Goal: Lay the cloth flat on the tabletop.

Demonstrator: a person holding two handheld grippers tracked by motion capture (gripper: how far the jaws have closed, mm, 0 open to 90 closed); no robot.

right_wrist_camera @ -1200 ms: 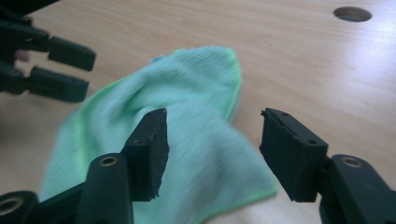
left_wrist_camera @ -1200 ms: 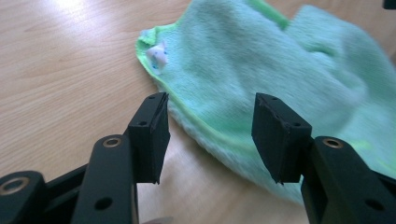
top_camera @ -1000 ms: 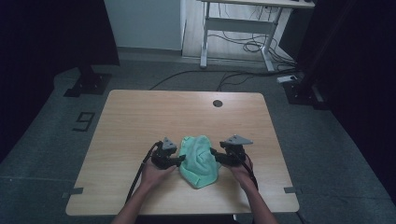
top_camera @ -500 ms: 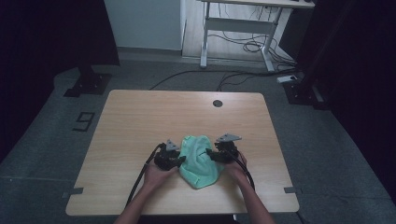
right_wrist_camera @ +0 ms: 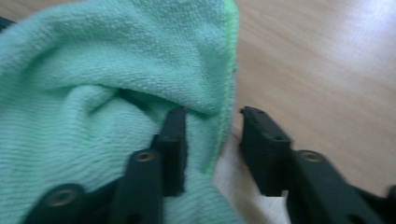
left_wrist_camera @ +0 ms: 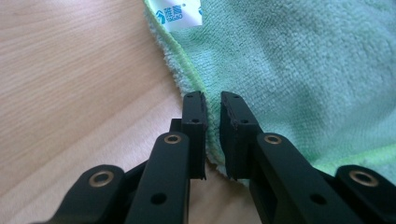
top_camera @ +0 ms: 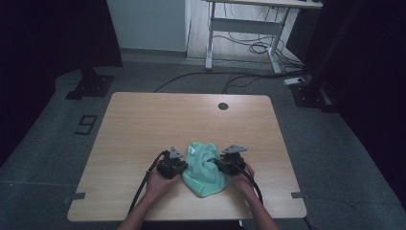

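Observation:
A crumpled green cloth [top_camera: 203, 167] lies on the wooden table [top_camera: 167, 120] near its front edge, between my two grippers. My left gripper [top_camera: 182, 165] sits at the cloth's left edge. In the left gripper view its jaws [left_wrist_camera: 212, 105] stand nearly together, pinching the hemmed edge of the cloth [left_wrist_camera: 303, 70], and a white label [left_wrist_camera: 180, 11] shows at a corner. My right gripper [top_camera: 218, 165] is at the cloth's right side. In the right gripper view it [right_wrist_camera: 212, 116] stands open astride the cloth's hem [right_wrist_camera: 93, 70], one jaw on the fabric and one over bare wood.
A dark round hole [top_camera: 223, 106] sits near the table's far edge. Beyond the table a white desk frame [top_camera: 244, 28] stands with cables on the floor. A black stand base [top_camera: 91, 86] is at far left, and black cables trail from both grippers.
Both grippers have drawn in toward the cloth and slightly nearer the front edge. The right one has moved left onto the cloth's edge, and the cloth has bunched a little.

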